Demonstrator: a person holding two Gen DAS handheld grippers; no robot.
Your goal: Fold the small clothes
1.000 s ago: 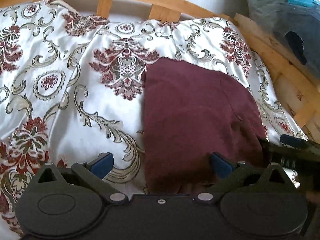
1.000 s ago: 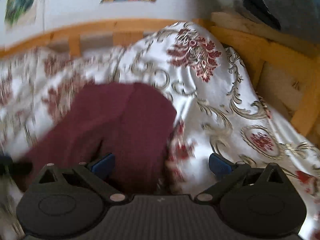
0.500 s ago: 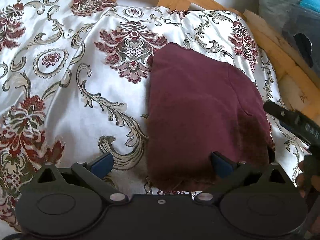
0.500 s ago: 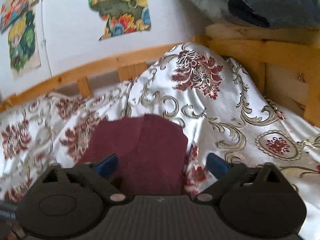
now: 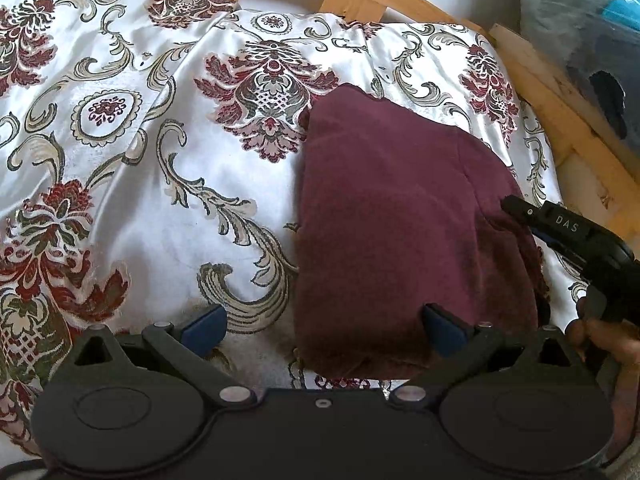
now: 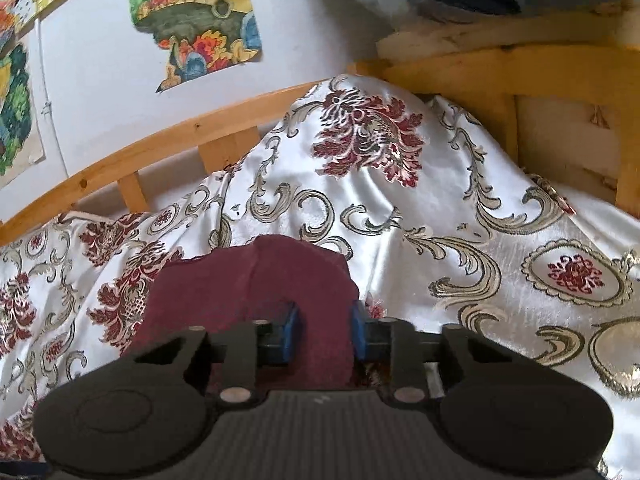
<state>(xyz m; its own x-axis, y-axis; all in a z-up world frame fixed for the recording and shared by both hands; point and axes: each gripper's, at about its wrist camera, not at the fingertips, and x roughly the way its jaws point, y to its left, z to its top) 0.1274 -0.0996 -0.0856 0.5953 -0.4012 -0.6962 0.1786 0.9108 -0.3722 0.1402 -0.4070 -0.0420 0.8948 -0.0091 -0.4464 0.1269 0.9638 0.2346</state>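
Maroon cloth (image 5: pixel 400 216) is lying already doubled on the bed (image 5: pixel 168 184), the right claw (image 6: pixel 322 336) pinching its near right edge while the left claw (image 5: pixel 324 326) is hanging spread over its near edge, so another fold likely remains.

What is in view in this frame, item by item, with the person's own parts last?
Folded maroon fleece garment: one, dark red, on the bedspread, right of centre.
Satin floral bedspread: one, white with red and gold, covering the bed.
Wooden bed frame: one, light pine, along the wall.
Colourful paper pictures: several, on the white wall.
Plastic-wrapped bundle: one, grey-blue, right of the bed.
Left tongs: black, blue pads, open above the garment's near edge.
Right tongs: shut on the garment's edge.
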